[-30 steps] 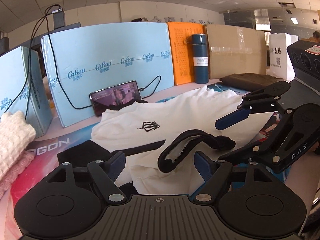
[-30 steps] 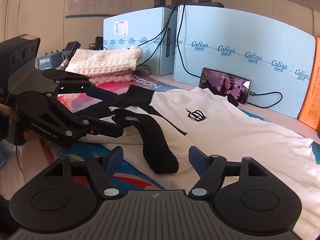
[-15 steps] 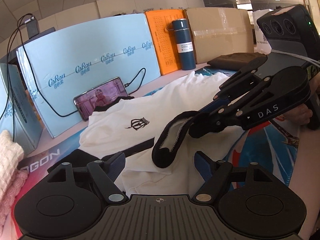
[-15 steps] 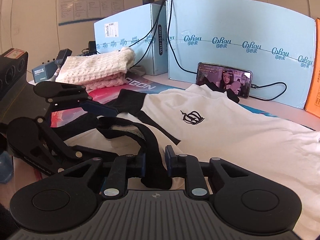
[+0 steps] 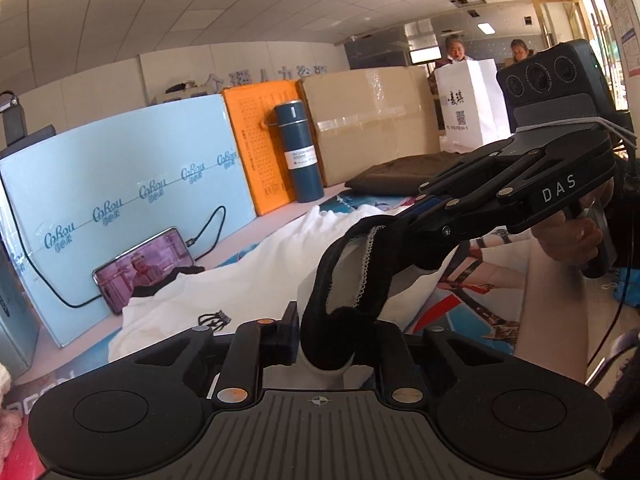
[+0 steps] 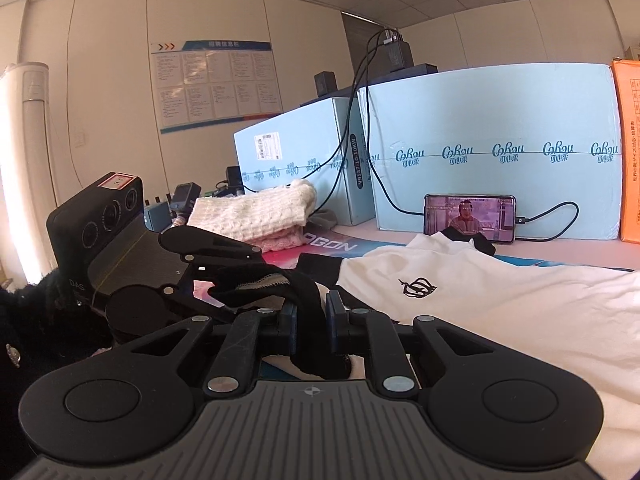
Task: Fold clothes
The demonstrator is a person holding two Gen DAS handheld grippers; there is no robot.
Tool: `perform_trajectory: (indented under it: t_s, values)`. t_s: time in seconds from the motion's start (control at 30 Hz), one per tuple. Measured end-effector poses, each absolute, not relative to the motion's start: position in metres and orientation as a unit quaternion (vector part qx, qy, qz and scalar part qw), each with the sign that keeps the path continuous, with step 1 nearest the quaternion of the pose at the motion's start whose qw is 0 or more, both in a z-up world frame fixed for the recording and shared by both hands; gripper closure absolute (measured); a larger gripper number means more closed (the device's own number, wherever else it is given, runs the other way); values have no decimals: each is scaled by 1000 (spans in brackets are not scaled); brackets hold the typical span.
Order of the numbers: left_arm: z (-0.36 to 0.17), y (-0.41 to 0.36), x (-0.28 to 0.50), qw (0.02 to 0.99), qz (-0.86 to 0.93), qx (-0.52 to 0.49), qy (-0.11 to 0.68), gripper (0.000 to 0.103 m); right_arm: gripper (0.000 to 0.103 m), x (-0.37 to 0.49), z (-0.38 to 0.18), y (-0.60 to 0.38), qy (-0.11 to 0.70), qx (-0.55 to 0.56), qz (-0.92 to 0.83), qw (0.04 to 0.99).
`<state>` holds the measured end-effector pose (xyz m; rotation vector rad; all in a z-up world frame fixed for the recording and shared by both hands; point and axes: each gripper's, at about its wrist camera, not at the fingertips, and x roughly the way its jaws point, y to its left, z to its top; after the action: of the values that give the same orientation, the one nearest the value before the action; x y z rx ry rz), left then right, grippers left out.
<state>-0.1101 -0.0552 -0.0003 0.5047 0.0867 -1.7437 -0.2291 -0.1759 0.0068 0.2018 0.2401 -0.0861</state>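
Note:
A white T-shirt (image 6: 500,304) with a black crest and black sleeve cuffs lies across the table; it also shows in the left wrist view (image 5: 256,280). My left gripper (image 5: 332,336) is shut on the black sleeve cuff (image 5: 344,280) and holds it off the table. My right gripper (image 6: 312,320) is shut on the same cuff (image 6: 304,292) a little further along. In the left wrist view the right gripper (image 5: 408,220) pinches the cuff from the right. In the right wrist view the left gripper (image 6: 224,276) grips it from the left.
Light blue boxes (image 6: 492,152) stand along the back, with a phone (image 6: 470,219) leaning on one and a cable. A knitted cream and pink pile (image 6: 256,216) lies at the left. An orange box (image 5: 256,152), a blue flask (image 5: 298,152), a cardboard box (image 5: 368,120) and a dark folded garment (image 5: 400,176) stand at the right.
My left gripper has shut on the cuff, which my right gripper took hold of half a second before. Both grippers have lifted the sleeve off the table.

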Motion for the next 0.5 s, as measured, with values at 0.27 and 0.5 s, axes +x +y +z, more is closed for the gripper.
perform_trajectory:
  t_s: [0.27, 0.5]
  values:
    - [3, -16, -126, 518, -836, 151, 99, 92, 93, -270, 15, -142, 122, 117, 40, 985]
    - [-31, -16, -133, 469, -841, 181, 200, 91, 89, -284, -7, -124, 183, 168, 56, 967]
